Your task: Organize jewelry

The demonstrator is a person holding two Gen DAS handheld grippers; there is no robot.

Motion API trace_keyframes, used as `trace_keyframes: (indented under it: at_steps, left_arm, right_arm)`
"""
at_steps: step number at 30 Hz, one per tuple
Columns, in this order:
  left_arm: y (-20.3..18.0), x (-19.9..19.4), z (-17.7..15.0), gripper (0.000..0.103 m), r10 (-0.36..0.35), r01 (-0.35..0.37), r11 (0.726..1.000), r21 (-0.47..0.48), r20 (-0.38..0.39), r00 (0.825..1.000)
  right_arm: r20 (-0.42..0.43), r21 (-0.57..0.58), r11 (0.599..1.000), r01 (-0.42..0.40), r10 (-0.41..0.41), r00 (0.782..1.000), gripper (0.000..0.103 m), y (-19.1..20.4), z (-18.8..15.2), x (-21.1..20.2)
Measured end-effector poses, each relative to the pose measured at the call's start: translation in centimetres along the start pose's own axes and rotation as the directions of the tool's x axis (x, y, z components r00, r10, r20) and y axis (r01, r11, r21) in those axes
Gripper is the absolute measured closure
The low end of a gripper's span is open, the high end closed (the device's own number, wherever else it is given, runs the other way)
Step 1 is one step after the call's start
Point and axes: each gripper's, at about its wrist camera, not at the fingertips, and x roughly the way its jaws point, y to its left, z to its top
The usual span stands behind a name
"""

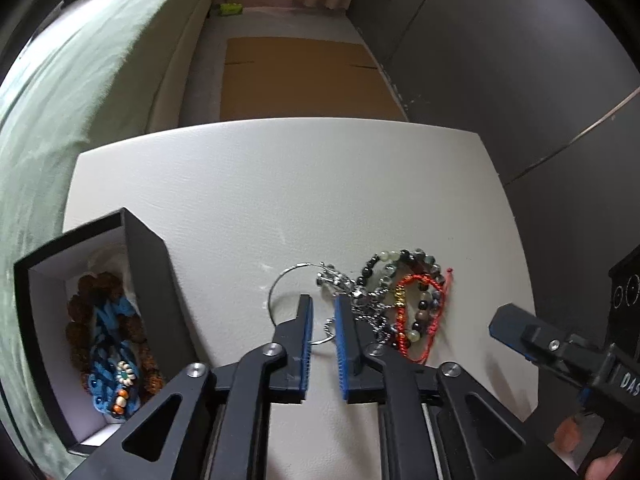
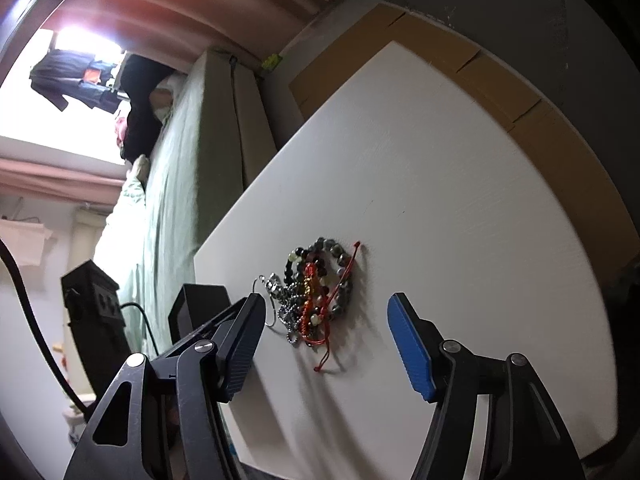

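On the white desk (image 1: 248, 200), my left gripper (image 1: 323, 324) stands with jaws nearly closed, a narrow gap over a silver ring (image 1: 280, 288), gripping nothing. My right gripper (image 2: 328, 332) holds its jaws wide and empty near the tangled bracelets (image 2: 320, 280). Beaded pieces lie in the black box (image 1: 148, 280) at left.

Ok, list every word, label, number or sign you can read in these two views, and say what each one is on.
"DAS": white letters on the body of the right claw, cut off at the left wrist view's edge, so the word may run on.
White circular marks on the black box at the right edge: too small to read.
Nothing else readable in either view.
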Motion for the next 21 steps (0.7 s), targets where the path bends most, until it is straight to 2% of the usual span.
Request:
trace_keyframes:
  at_steps: [1,2,4,9,11,12,15,18,19,21]
  left_arm:
    - [0.0,-0.1,0.0,0.071,-0.005,0.005,1.000,0.001,0.000,1.000]
    - [0.1,-0.2,0.0,0.053,-0.009,0.009,1.000,0.006,0.001,1.000]
    - [-0.1,-0.7,-0.2,0.041,-0.006,0.005,1.000,0.021,0.022,1.000]
    - [-0.4,-1.1,-0.2,0.044,0.030,-0.031,0.998,0.056,0.027,0.999]
    - [-0.8,-0.6,-0.3,0.059,0.044,-0.045,0.995,0.085,0.016,0.999]
    - [-1.1,-0.2,-0.3,0.061,0.048,-0.048,0.995,0.092,0.009,0.999]
    - [-1.0,0.8,-0.5,0.071,0.052,-0.050,0.993,0.107,-0.013,0.999]
    - [-1.3,1.5,-0.6,0.073,0.042,-0.040,0.992,0.121,-0.018,0.999]
    - [-1.4,1.6,-0.6,0.073,0.042,-0.040,0.991,0.129,-0.015,0.999]
    - [-1.5,1.8,-0.6,0.073,0.043,-0.040,0.990,0.137,-0.014,0.999]
  right_arm:
    - [-0.007,-0.002,1.000,0.003,-0.003,1.000,0.038,0.1,0.0,0.3]
    - [-0.017,-0.004,1.000,0.007,-0.007,1.000,0.038,0.2,-0.1,0.7]
    - [-0.027,-0.007,1.000,0.012,-0.012,1.000,0.038,0.3,0.0,1.1]
    - [-0.038,-0.018,0.999,0.042,-0.042,0.998,0.038,0.3,0.2,1.9]
    - [-0.039,-0.026,0.998,0.055,-0.056,0.998,0.042,0.4,0.2,2.3]
    - [-0.044,-0.027,0.998,0.060,-0.061,0.997,0.049,0.5,0.3,2.5]
    - [-0.065,-0.030,0.997,0.065,-0.066,0.996,0.058,0.5,0.2,3.5]
    - [-0.065,-0.041,0.996,0.075,-0.078,0.995,0.071,0.5,0.3,4.1]
    - [-0.077,-0.046,0.996,0.079,-0.082,0.994,0.082,0.6,0.3,4.4]
    - [-0.086,-0.045,0.996,0.077,-0.080,0.993,0.094,0.3,0.3,4.8]
